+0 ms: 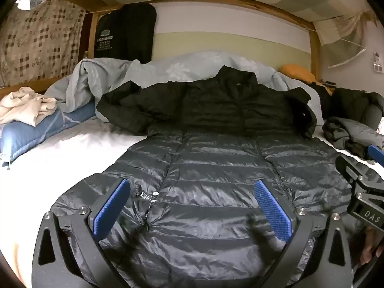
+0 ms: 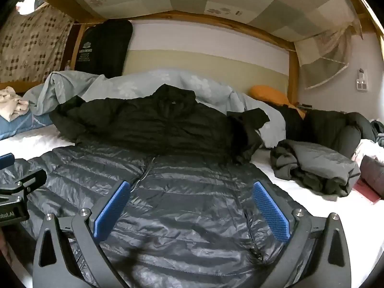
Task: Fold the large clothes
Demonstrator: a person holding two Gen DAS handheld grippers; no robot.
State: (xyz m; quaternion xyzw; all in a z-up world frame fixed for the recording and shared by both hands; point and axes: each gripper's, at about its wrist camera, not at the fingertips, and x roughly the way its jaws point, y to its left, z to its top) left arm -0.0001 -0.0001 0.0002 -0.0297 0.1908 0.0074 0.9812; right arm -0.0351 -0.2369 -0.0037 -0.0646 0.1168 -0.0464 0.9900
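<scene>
Puffer coat [image 1: 211,168], long, dark and glossy, lies spread flat on the white sheet [image 1: 72,148] of a bunk bed, hem toward me, collar toward the far wall, both sleeves out to the sides. My left gripper [image 1: 192,206] hovers over the coat's lower half with its blue pads [image 1: 112,206] spread wide, nothing between them but the fabric below. My right gripper [image 2: 192,206] hangs just beside it over the same hem area, equally spread and holding nothing. Beyond the coat a grey floral duvet [image 1: 168,69] is heaped against the wall. To the right lies a crumpled dark grey garment [image 2: 316,165]; to the left, cream cloth [image 1: 26,105] sits on a blue pillow [image 1: 45,129]. I see no containers here
</scene>
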